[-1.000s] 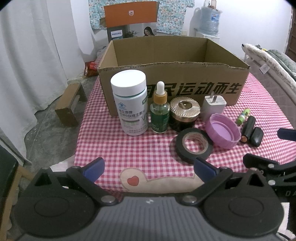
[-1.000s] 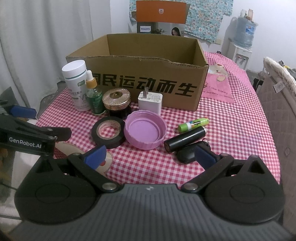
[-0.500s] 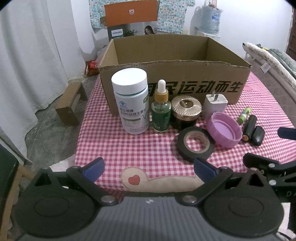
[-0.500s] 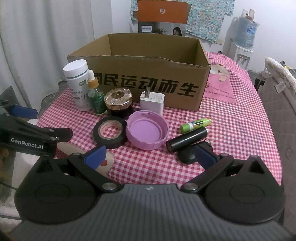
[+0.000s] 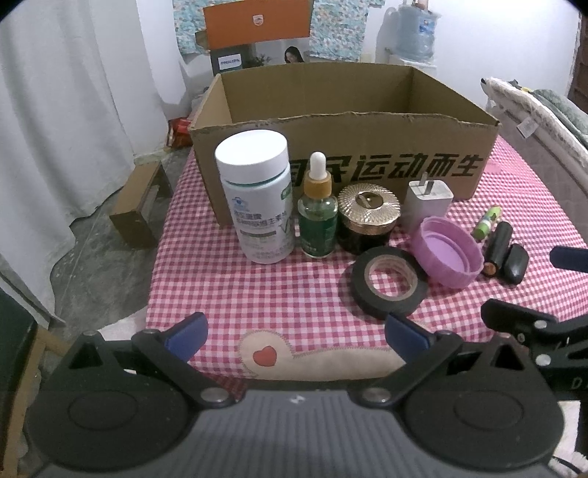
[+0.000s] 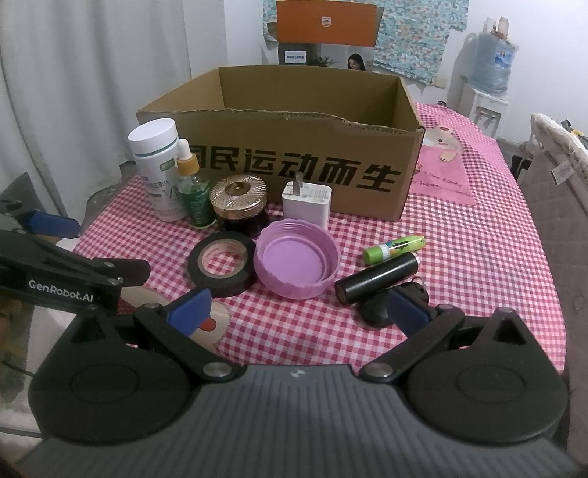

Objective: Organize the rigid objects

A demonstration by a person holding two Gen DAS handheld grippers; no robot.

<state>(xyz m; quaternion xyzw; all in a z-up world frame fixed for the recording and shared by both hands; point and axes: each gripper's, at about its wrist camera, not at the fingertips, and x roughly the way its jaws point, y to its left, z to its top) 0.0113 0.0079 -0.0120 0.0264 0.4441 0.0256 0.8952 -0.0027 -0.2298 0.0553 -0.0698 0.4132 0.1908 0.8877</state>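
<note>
An open cardboard box [image 5: 341, 143] stands at the back of the checked table. In front of it stand a white pill bottle [image 5: 257, 195], a green dropper bottle [image 5: 318, 220], a gold-lidded jar [image 5: 367, 217] and a white charger [image 5: 428, 200]. Nearer lie a black tape roll [image 5: 387, 281], a purple lid [image 5: 446, 250], a green tube [image 6: 393, 248], a black cylinder [image 6: 378, 277] and a small black object [image 5: 514, 263]. My left gripper [image 5: 294, 334] is open and empty at the table's front edge. My right gripper [image 6: 299, 309] is open and empty, just short of the purple lid [image 6: 296, 263].
A white curtain [image 5: 55, 110] hangs on the left, with a small wooden stool [image 5: 139, 206] on the floor. A padded bed or sofa edge [image 6: 558, 176] runs along the right. A water bottle [image 6: 492, 62] and an orange box [image 6: 325, 24] stand behind.
Both grippers have edged forward toward the objects and stay open. Nothing on the table has moved.
</note>
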